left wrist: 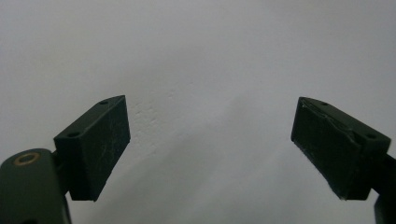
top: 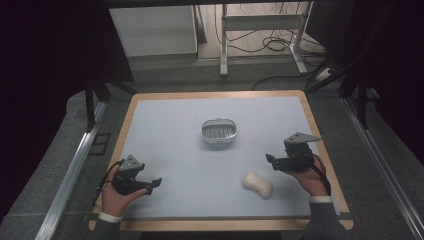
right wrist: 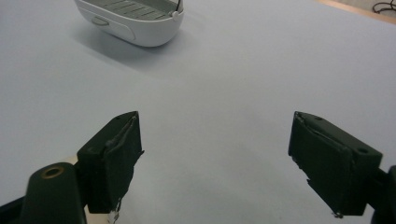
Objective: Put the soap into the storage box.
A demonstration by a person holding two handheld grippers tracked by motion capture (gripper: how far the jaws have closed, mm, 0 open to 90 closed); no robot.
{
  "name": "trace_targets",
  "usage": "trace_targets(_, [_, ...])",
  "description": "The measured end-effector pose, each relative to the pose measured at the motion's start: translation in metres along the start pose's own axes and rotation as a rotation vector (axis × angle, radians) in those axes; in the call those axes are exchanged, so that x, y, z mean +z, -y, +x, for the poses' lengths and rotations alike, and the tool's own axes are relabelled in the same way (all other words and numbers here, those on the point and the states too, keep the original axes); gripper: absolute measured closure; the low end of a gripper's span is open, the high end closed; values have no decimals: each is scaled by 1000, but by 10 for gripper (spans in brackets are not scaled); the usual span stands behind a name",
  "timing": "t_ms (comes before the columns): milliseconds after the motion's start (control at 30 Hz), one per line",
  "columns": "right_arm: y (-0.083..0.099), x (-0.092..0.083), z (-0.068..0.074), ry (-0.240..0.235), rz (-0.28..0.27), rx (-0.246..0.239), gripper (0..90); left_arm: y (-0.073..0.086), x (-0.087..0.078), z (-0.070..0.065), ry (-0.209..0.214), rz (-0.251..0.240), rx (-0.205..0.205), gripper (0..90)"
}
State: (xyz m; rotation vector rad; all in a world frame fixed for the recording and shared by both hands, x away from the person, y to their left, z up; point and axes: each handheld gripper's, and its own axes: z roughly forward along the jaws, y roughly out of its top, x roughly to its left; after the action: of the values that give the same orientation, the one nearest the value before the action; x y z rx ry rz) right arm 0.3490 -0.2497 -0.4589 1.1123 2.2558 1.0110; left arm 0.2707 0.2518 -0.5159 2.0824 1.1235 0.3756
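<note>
Right gripper (top: 270, 161) hovers, jaws spread, empty, near soap bar (top: 257, 185) lying on mat just below it. Left gripper (top: 156, 183) spread, idle. Soap dish (top: 219, 131) mid-table. Advise: descend squarely, pinch bar across narrow waist, avoid slip.

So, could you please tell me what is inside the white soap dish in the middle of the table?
The soap dish holds a grey slatted drain insert and no soap; the soap bar lies apart on the table. Whatever is beneath the slats is covered.
</note>
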Motion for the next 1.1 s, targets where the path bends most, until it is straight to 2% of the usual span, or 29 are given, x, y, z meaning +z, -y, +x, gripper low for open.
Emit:
trace_targets(67, [-2,-2,1,-3,-2,-17,184,0,0,0,0,1,1,121])
trace_targets(133, [-5,-4,5,-33,6,-28,184,0,0,0,1,4,-2,121])
trace_targets(233, [-8,-4,8,-49,13,-39,184,0,1,-1,3,3,-4,121])
trace_targets(400, [-13,-4,20,-68,62,-83,184,0,0,-1,0,-3,-2,121])
trace_targets(700, [-17,1,31,-95,118,-127,198,0,1,-1,4,-2,-4,121])
trace_targets(833, [-19,4,36,-108,143,-138,198,0,-1,0,-8,-5,-7,123])
trace_targets(1100, [-23,11,46,-142,201,-185,201,0,0,-1,-7,5,3,123])
